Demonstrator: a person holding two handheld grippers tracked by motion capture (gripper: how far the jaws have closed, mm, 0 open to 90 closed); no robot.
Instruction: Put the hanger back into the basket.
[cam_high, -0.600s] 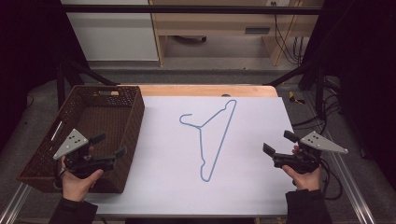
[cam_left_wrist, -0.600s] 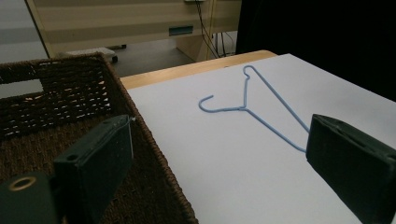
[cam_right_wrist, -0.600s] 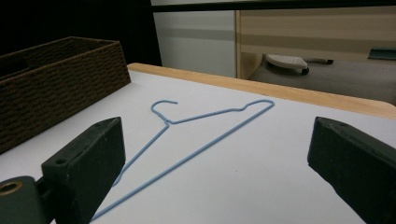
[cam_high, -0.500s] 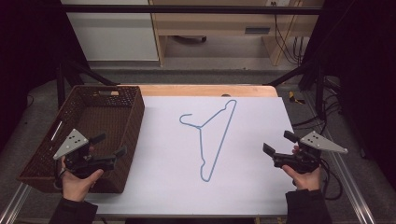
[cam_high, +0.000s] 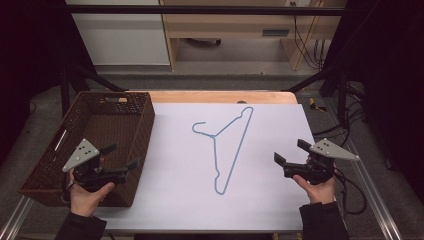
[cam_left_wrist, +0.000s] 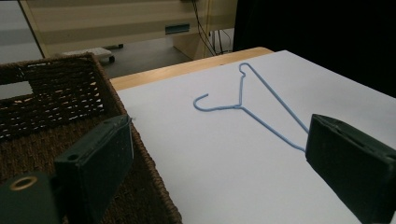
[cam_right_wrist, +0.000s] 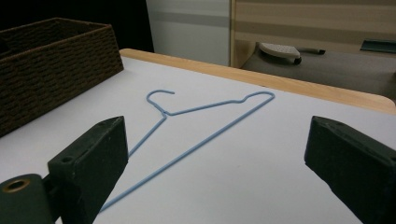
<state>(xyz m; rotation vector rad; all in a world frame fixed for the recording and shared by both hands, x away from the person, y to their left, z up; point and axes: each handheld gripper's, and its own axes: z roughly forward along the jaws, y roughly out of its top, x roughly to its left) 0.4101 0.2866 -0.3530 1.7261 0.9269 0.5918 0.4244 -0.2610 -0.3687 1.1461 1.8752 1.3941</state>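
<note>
A: Where does the blue wire hanger (cam_high: 227, 148) lie?

B: Flat on the white sheet, about the middle of the desk (cam_high: 170, 210), hook toward the left and far side, its long straight bar running from the far right shoulder down toward the near edge. Nothing touches it.

A: And the grippers?

B: The left hand-held gripper (cam_high: 121, 156) hovers over the near end of the wicker basket (cam_high: 143, 131), at the desk's left edge; the right hand-held gripper (cam_high: 289, 157) hangs near the right edge. Both point inward at the hanger, well apart from it, and both stand with jaws wide and nothing between them.

A: So what's the step, as you read it?

B: Reaching in for the hanger, I'd judge. The wire is thin and lies flush on the sheet, so the lower jaw should come in low at a spot where it can get a bite, say the twisted neck below the hook or the long bar, and close squarely across the wire so it doesn't skid away.

A: The count?

B: One hanger, one basket with nothing in it, two grippers, one desk.
</note>
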